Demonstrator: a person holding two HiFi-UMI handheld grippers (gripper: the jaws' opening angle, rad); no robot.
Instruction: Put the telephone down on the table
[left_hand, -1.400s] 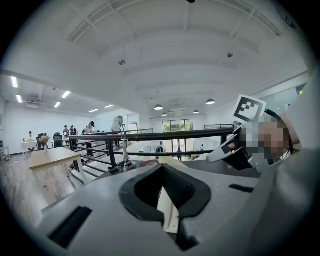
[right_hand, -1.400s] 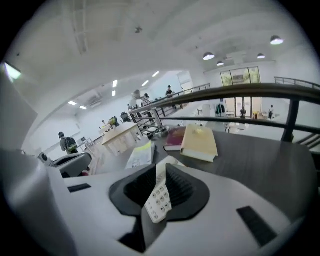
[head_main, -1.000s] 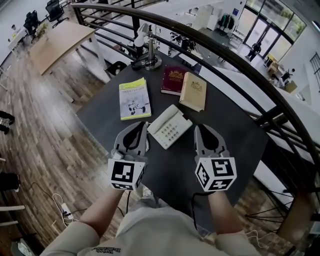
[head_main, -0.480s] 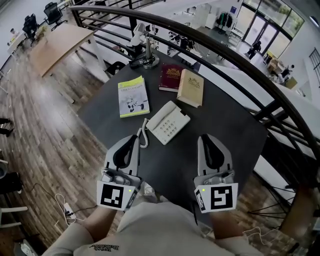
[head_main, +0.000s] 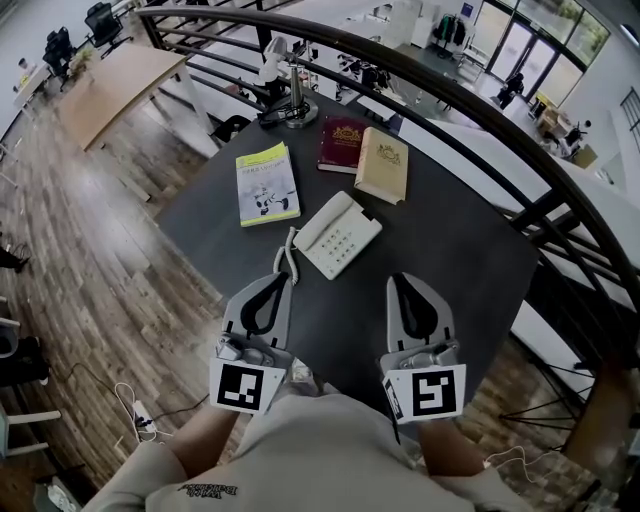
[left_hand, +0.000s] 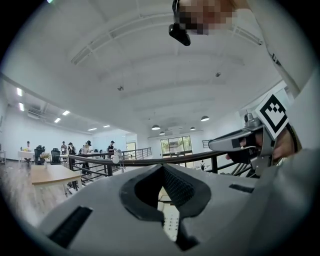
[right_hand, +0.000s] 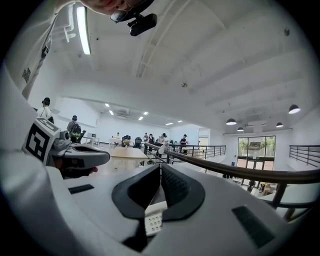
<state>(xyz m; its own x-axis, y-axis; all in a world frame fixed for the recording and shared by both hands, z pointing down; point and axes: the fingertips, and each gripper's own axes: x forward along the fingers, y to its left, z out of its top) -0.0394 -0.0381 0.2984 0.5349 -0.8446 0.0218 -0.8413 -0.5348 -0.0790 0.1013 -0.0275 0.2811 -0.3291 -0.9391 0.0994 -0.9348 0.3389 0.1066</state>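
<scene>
Telephone: the cream push-button telephone (head_main: 338, 234) lies flat on the dark grey table (head_main: 455, 250), mid-frame in the head view, long axis lower left to upper right.
Left gripper (head_main: 281, 284): jaws together, empty, just below the phone; my nearer one.
Right gripper (head_main: 397, 283): jaws together, empty, lower right of it.
Judgement: I reckon it's placed.

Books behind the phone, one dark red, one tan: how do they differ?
Colour: the dark red book against the paler tan book. Place: the tan book lies nearer the telephone, the dark red book farther back. Both lie closed, flat on the table, each with a cover emblem.
</scene>
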